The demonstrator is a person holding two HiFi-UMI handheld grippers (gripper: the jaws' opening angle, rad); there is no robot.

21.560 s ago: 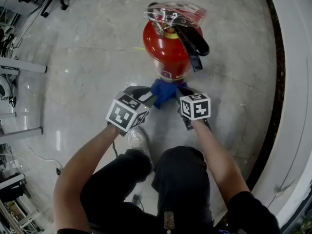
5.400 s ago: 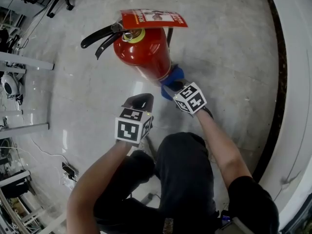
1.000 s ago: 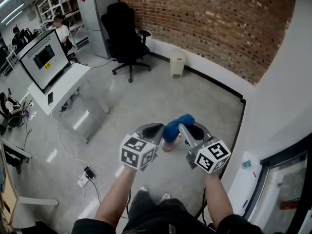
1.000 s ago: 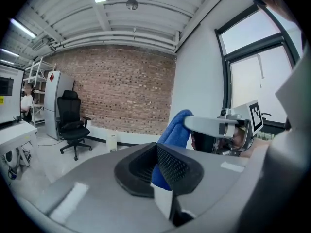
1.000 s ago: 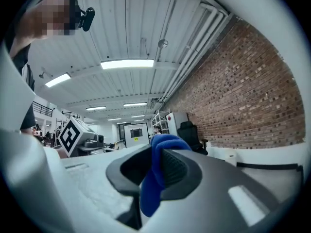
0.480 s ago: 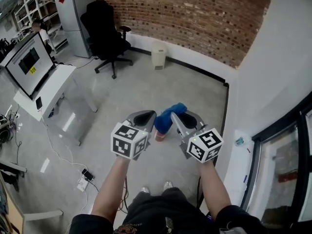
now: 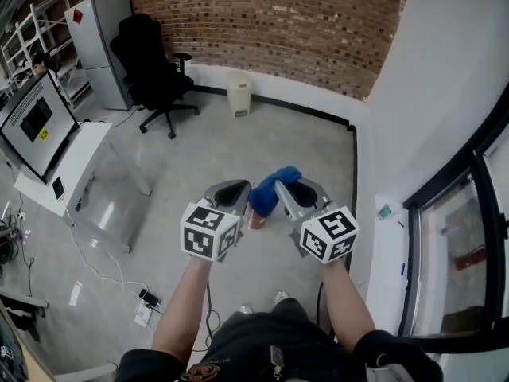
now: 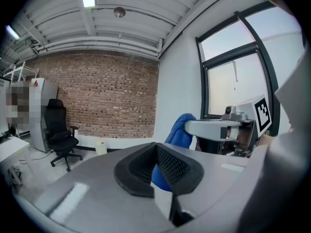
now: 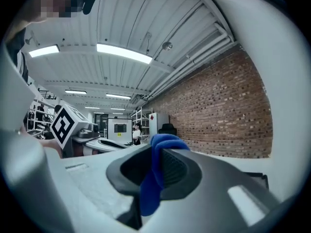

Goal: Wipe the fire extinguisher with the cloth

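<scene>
Moved: both grippers are up from the floor-level wiping position. Over the last second the room has slid left in the head view, and more window frame shows on the right.
Left gripper (image 7: 231,191): jaws together. I can't see anything pinched between them.
Right gripper (image 7: 296,191): clamped on the blue cloth (image 7: 270,185), which bulges above its pads and hangs below them.
Cloth: bridges the gap between the two grippers, with its low end just past the left tips.
Fire extinguisher (image 7: 256,218): small red shape on the floor (image 7: 238,142), below the cloth and between the grippers. Too small to make out any detail.
Edges: white wall (image 7: 429,94) and window frame (image 7: 445,189) are close on the right gripper's outer side. Brick wall (image 7: 278,14) is well ahead.
Open room: bare floor ahead of the tips. Desk (image 7: 64,165) and office chair (image 7: 151,70) are well off to the left gripper's side.
Pose: both forearms reach forward and converge. The marker cubes face the head camera and the jaws point roughly level.
</scene>
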